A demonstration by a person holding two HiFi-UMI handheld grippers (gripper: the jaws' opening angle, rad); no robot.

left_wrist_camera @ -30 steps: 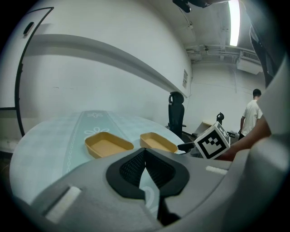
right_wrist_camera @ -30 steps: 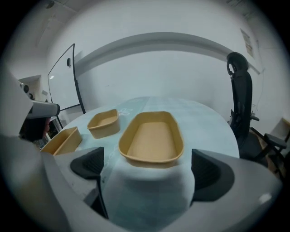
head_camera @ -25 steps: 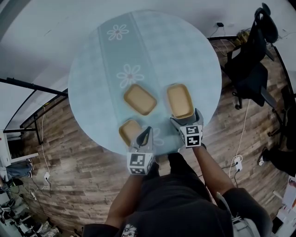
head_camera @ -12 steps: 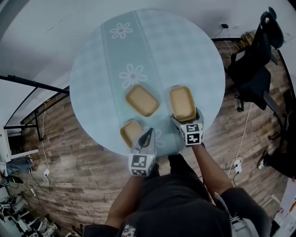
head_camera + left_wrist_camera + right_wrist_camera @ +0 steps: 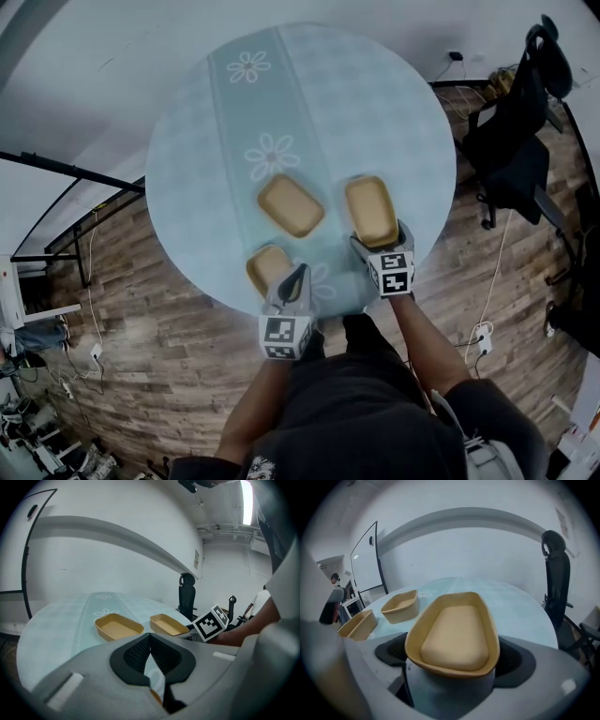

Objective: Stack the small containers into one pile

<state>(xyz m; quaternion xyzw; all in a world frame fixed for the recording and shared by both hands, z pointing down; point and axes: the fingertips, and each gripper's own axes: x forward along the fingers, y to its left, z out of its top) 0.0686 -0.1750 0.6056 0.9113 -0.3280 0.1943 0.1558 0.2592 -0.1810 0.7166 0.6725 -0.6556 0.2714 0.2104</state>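
Head view: three shallow tan plastic tubs lie apart on the round pale-blue flowered tabletop: right container, middle container, near-left container.

Left gripper view: the left tongs are pressed together and empty.

Right gripper view: the right tongs, spread wide, have just been closing round the right container's near end, and the pads are not clearly pressing yet. The pads should seat squarely on both side walls before the lift, and the container should stay level.

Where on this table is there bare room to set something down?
The far half of the table, beyond the middle container, is bare, as is the left side. Crowded: the near edge, with the near-left container and right container.
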